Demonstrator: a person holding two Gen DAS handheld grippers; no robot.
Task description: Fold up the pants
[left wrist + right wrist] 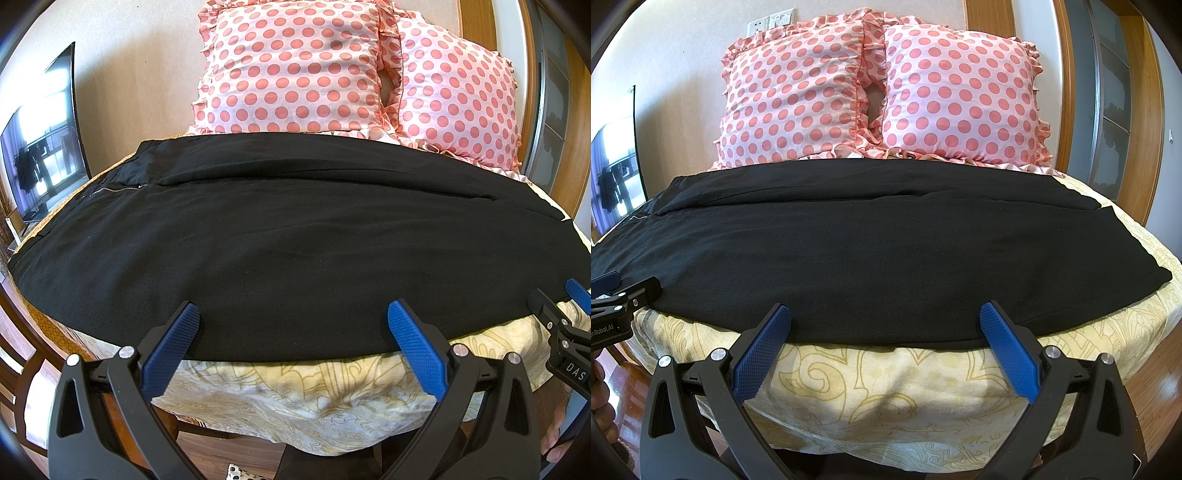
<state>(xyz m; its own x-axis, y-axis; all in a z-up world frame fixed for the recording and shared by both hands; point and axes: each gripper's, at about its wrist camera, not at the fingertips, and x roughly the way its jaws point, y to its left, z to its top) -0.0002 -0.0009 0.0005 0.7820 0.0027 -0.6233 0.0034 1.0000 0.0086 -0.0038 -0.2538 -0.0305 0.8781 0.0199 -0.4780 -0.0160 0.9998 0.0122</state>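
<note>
- Left gripper (293, 314): jaws spread wide, blue-padded fingers (171, 347) angled outward, nothing held between them.
- Right gripper (884, 314): jaws likewise spread wide, blue pads (1008, 354) facing inward, nothing held between them.
- Each gripper appears at the edge of the other's view: the right gripper off the left one's right side, the left gripper off the right one's left side; both level and pointing forward.
- Bare fingers of the holding hand (600, 398) show behind the left gripper.
</note>
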